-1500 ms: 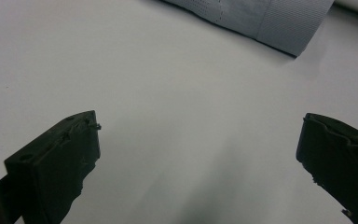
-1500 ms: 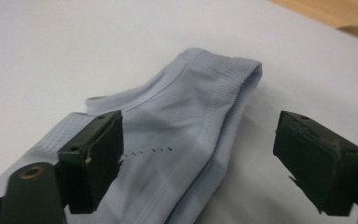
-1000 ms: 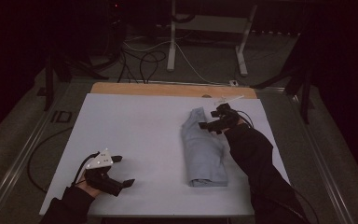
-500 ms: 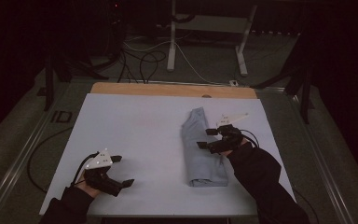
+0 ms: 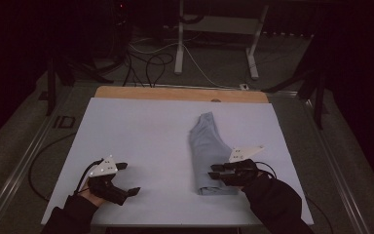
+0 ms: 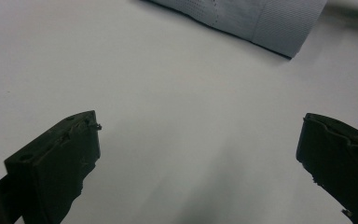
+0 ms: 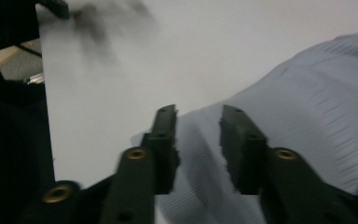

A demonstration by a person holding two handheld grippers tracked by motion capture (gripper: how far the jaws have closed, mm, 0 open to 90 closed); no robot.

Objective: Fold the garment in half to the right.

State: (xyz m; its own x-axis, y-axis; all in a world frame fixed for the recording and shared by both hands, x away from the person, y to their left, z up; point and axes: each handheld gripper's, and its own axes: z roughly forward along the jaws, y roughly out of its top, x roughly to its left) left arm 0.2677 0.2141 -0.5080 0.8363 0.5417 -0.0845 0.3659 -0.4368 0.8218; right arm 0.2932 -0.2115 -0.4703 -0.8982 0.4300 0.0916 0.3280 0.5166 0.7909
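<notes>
— White sheet covers nearly the whole bench [image 5: 141, 146]; a strip of bare wood [image 5: 175, 93] shows along its far edge. What lies on it?

— One folded grey-blue garment [image 5: 208, 151], a long narrow bundle right of centre, running from near the middle toward the near edge. Its ribbed weave is clear in the right gripper view.

— And the room?

— Dark. Grey floor all round, loose cables [image 5: 151, 61] lying behind the bench, and the white legs of a stand [image 5: 180, 44] farther back. A metal rail [image 5: 19, 165] runs along the left side of the bench.

— Where are the hands?

— The right hand-held gripper [image 5: 213, 171] sits at the near end of the garment, pointing left across it. Its jaws have just been closing; in its own view they stand a narrow gap apart over the cloth, and I cannot tell whether the pads pinch any fabric.

— The other one?

— The left hand-held gripper [image 5: 129, 179] rests near the front left corner, well apart from the garment, jaws spread wide with bare white sheet between them.
</notes>
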